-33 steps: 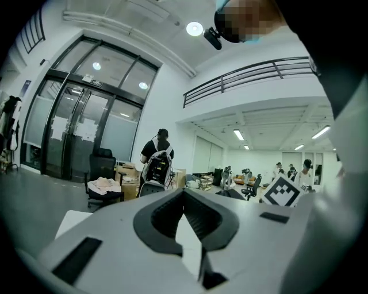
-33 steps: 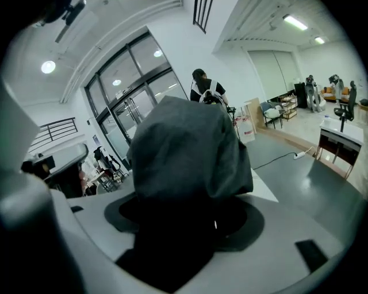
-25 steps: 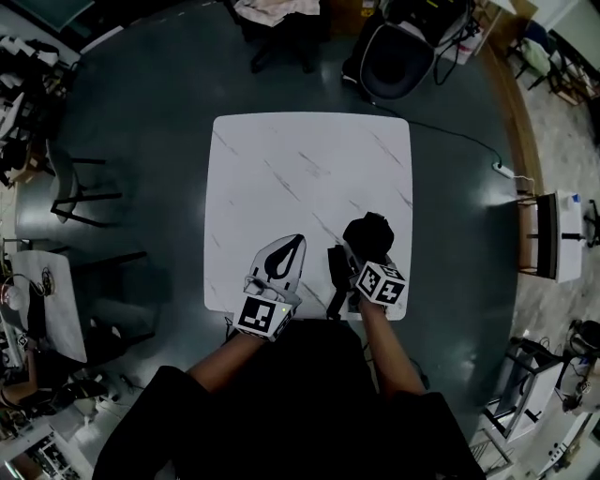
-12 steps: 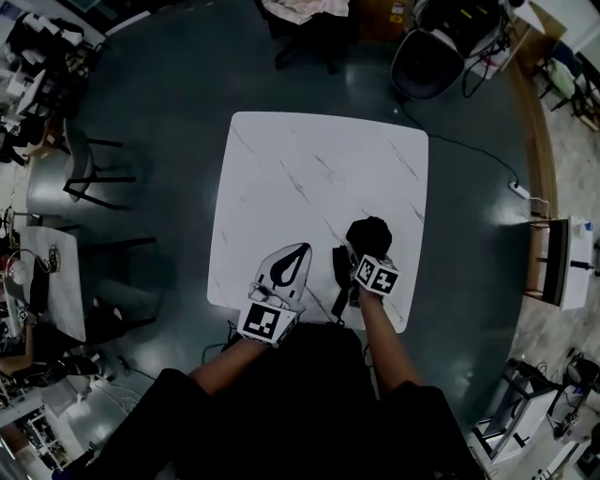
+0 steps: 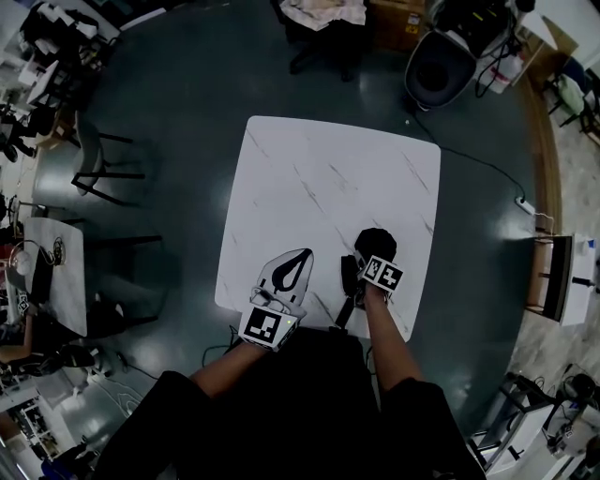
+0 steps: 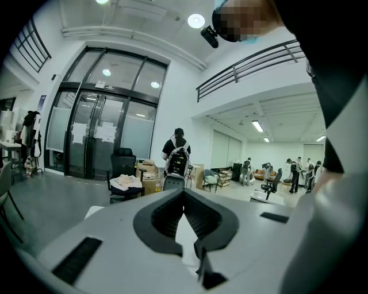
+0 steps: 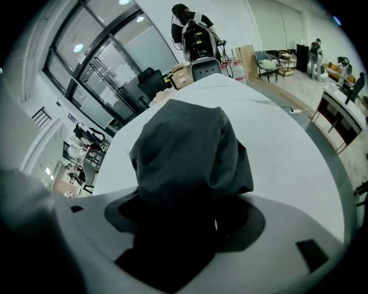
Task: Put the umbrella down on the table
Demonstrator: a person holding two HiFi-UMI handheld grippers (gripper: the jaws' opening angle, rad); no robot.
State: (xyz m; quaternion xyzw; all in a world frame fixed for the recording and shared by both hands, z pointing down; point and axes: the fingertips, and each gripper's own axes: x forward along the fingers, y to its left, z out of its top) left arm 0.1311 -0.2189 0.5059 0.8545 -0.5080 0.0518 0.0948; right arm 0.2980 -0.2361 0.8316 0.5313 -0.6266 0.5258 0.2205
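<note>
A folded black umbrella (image 5: pixel 375 244) sticks out of my right gripper (image 5: pixel 375 264), which is shut on it over the near right part of the white marble table (image 5: pixel 319 178). A dark strap or handle part (image 5: pixel 347 286) hangs beside the gripper. In the right gripper view the umbrella's dark fabric (image 7: pixel 190 155) fills the jaws of the right gripper (image 7: pixel 190 212), with the tabletop (image 7: pixel 282 149) behind it. My left gripper (image 5: pixel 298 255) hovers over the table's near edge, left of the umbrella. In the left gripper view the left gripper (image 6: pixel 184 192) is shut, tips touching, with nothing held.
A dark office chair (image 5: pixel 436 70) and another chair with cloth on it (image 5: pixel 323 14) stand beyond the table. A chair (image 5: pixel 94 169) and a small white table (image 5: pixel 52 281) stand at the left. A cable and power strip (image 5: pixel 525 202) lie on the floor at the right. People stand far off.
The head view has drifted, so the table sits a little further right in the frame. Both grippers keep about the same places over the near edge, the umbrella still held.
</note>
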